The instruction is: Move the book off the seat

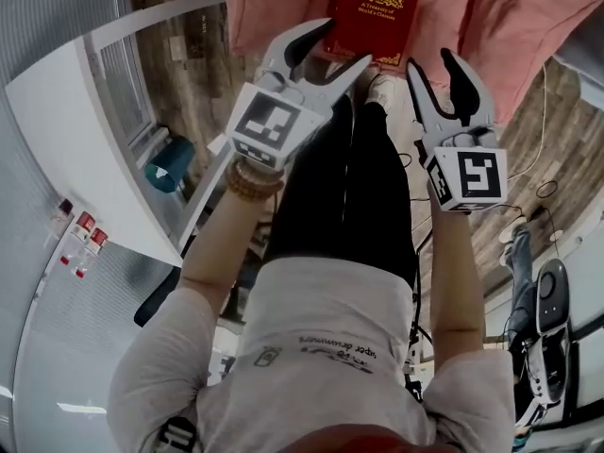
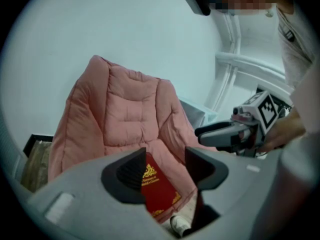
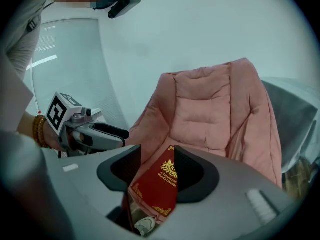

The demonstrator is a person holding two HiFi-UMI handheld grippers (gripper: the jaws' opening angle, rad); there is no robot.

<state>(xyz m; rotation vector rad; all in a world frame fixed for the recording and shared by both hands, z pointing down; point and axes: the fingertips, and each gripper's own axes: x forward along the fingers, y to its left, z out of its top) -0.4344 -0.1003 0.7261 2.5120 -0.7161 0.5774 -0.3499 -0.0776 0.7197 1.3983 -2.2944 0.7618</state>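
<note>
While nothing is gripped yet, let's start big: the pink quilted armchair (image 1: 514,26) fills the top of the head view, its padded back upright in both gripper views and its seat acting as a soft cradle. Lying flat in that cradle, top centre of the frame, is the red hardback book (image 1: 375,12), gold crest facing up. It's still on the seat, so the move hasn't started.

Now the tools! The left tool (image 1: 338,50) sits at the book's lower left corner in the picture, jaws apart and empty. The right tool (image 1: 434,69) is just lower right of the book, jaws likewise parted with nothing between the pads. Each gripper view frames the book through its own gap, some way ahead, so I'd judge they're held side by side and angled down to flank the cover for a two-sided lift. A beaded bracelet (image 1: 250,182) rings the left wrist.
</note>
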